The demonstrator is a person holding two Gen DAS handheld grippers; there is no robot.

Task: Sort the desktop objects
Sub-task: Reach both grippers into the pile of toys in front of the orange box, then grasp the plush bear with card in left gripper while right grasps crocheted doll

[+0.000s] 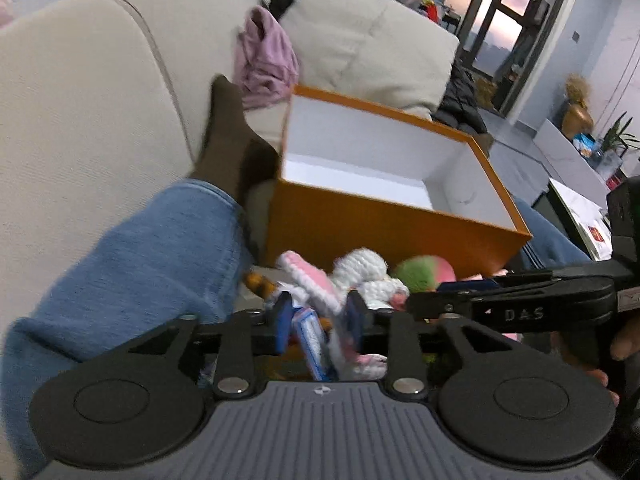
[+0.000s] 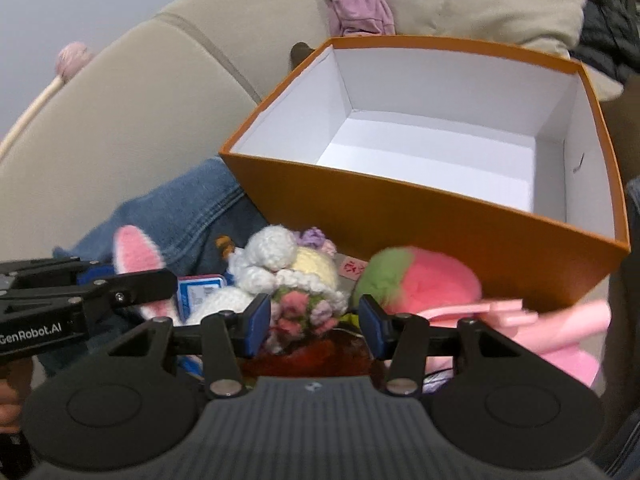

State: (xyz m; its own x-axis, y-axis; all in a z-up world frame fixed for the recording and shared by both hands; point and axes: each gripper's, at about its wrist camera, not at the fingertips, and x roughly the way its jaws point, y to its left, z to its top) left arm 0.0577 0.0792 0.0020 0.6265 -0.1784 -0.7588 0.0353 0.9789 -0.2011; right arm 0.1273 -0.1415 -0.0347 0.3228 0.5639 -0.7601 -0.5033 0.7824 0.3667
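Observation:
An orange box [image 1: 384, 236] with a white, empty inside stands open; it also shows in the right wrist view [image 2: 460, 216]. In front of it lies a pile of toys: a white crocheted bunny with pink ears [image 1: 360, 272] [image 2: 272, 260], a green and pink plush ball [image 1: 424, 272] [image 2: 416, 276], and a small blue and white box [image 1: 310, 340] [image 2: 198, 292]. My left gripper [image 1: 318, 324] is open around the bunny's ear and the blue box. My right gripper [image 2: 312, 320] is open over the crocheted flower bouquet [image 2: 304, 312].
A person's leg in blue jeans [image 1: 132, 276] with a brown sock [image 1: 226, 136] lies left of the box. A beige sofa [image 1: 80, 100] with a purple cloth [image 1: 266, 60] is behind. Pink plastic items [image 2: 560, 320] lie at the right.

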